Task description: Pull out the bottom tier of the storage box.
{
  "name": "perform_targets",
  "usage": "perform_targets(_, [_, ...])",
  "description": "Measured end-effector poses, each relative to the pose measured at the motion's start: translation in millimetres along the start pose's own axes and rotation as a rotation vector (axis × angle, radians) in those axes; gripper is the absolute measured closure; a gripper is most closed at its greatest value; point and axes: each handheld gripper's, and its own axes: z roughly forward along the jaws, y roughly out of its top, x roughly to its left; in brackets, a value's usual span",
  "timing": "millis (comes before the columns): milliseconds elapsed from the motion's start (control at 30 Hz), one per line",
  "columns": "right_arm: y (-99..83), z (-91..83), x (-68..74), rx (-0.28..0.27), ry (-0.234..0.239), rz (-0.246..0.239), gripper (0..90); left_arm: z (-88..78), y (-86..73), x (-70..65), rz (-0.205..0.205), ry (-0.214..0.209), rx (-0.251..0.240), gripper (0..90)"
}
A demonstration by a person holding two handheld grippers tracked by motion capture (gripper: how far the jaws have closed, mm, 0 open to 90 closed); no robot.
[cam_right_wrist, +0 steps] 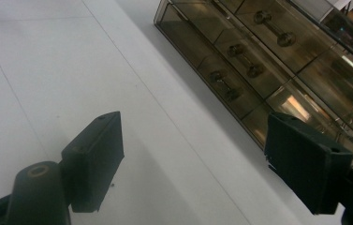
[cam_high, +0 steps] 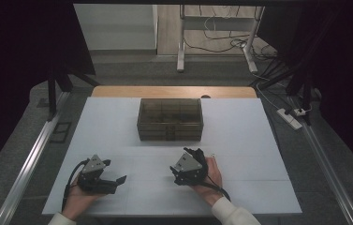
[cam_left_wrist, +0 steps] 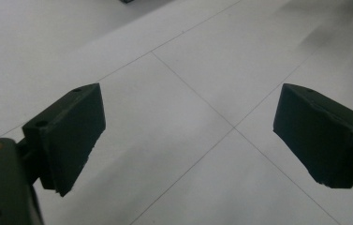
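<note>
A smoky see-through box (cam_high: 170, 119) with several compartments stands at the middle back of the white mat (cam_high: 239, 140). In the right gripper view the box (cam_right_wrist: 277, 61) runs across the upper right, and small metal dumbbell-shaped parts (cam_right_wrist: 224, 85) show through its walls. My right gripper (cam_high: 194, 153) rests on the mat just in front of the box, pointing at it, jaws open and empty (cam_right_wrist: 193, 159). My left gripper (cam_high: 115, 171) lies at the front left, pointing right, jaws wide apart (cam_left_wrist: 188, 136) over bare mat (cam_left_wrist: 174, 70).
A wooden table edge (cam_high: 174, 91) shows behind the mat. Metal rails (cam_high: 29, 164) flank the table on both sides. A power strip (cam_high: 290, 118) and cables lie on the floor at the right. A tiny pale speck (cam_high: 213, 155) sits beside the right hand.
</note>
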Motion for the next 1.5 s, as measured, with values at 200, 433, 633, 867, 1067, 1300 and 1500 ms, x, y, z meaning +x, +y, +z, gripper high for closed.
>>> perform_targets(200, [2.6,2.5,2.9,0.014,-0.026,-0.038,20.3,0.2,-0.1,0.3,0.001,0.0,0.003,9.2])
perform_targets(433, [5.0,5.6,4.3,0.019,-0.048,-0.069,20.7,0.1,-0.3,0.5,0.0,0.004,0.003,9.1])
perform_targets(633, [6.3,8.6,7.4,0.022,-0.068,-0.119,20.9,0.2,-0.4,0.7,0.001,0.004,0.004,9.1])
perform_targets(867, [6.9,12.3,10.4,0.03,-0.092,-0.167,21.8,0.3,-0.6,0.7,0.003,0.005,0.006,9.1])
perform_targets(1067, [7.7,15.7,10.8,0.036,-0.11,-0.191,22.3,0.3,-0.7,0.7,0.005,0.006,0.006,9.1])
perform_targets(1300, [8.9,19.6,12.6,0.057,-0.129,-0.232,23.1,0.2,-0.8,0.9,0.005,0.006,0.006,9.1])
perform_targets(1500, [8.7,22.2,12.0,0.066,-0.146,-0.264,23.4,0.2,-0.8,0.8,0.007,0.007,0.006,9.1])
